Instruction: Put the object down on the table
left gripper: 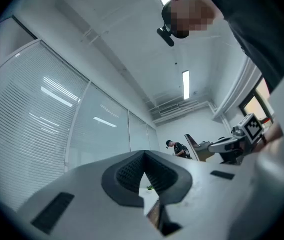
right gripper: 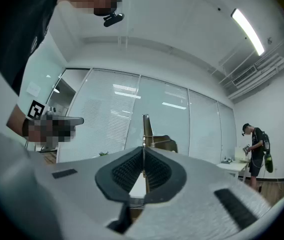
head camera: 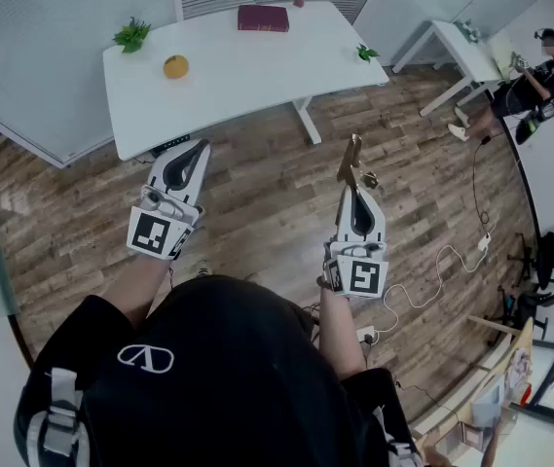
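Brass-coloured object (head camera: 352,159), thin and clip-like, is pinched in the right gripper (head camera: 354,191). It is up in the air over the wood floor (head camera: 257,202), short of the desk's near edge and not on the desk (head camera: 247,71).

Head view: the object's long axis runs in line with the right gripper. Its free end points forward, away from the person and toward the desk. The left gripper (head camera: 197,149) is level with it on the other side, jaws together. On the desk are a maroon book (head camera: 263,17) at the far edge, an orange fruit (head camera: 175,66) toward the left end, a green plant (head camera: 132,35) at the far left corner and a small plant (head camera: 366,53) at the right edge.

Left gripper view: the left gripper (left gripper: 143,156) has its pads meeting at the tip with nothing between them. It is aimed up at the ceiling and a glass wall.

Right gripper view: the right gripper (right gripper: 142,151) is clamped on the object (right gripper: 145,129). A narrow strip stands straight up past the jaw tips, with a wider part just right of it. I can't tell exactly what the item is.
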A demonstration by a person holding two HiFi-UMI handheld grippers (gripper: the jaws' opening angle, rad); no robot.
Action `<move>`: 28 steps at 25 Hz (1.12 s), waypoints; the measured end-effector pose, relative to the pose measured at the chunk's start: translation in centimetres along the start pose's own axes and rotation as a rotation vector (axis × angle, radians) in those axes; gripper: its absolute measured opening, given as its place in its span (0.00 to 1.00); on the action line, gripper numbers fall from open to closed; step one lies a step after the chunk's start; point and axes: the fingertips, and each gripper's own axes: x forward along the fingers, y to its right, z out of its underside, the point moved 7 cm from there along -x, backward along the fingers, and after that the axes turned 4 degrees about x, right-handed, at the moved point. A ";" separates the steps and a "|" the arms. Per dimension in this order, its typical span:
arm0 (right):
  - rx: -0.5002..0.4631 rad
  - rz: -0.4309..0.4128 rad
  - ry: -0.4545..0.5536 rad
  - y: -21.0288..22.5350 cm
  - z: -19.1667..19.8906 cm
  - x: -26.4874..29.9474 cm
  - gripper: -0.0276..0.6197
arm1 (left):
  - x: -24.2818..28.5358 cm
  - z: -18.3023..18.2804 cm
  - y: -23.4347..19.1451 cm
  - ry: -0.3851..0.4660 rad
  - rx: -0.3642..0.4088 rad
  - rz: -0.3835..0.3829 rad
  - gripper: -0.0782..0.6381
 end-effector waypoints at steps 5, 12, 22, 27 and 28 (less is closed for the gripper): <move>0.008 0.002 -0.005 -0.3 0.2 -0.3 0.05 | -0.3 0.0 0.2 0.000 -0.011 -0.001 0.12; 0.097 -0.058 0.021 -0.2 -0.1 -0.4 0.05 | -0.2 -0.2 0.9 -0.007 -0.013 0.008 0.12; 0.108 -0.071 0.046 1.3 -0.4 -0.5 0.05 | 0.4 0.0 2.3 -0.008 0.000 -0.003 0.12; 0.127 -0.111 0.052 3.1 0.0 -0.3 0.05 | 1.5 0.0 3.7 -0.012 0.017 -0.027 0.12; 0.137 -0.119 0.055 3.5 0.2 -0.3 0.05 | 1.7 0.1 4.1 -0.014 0.021 -0.032 0.12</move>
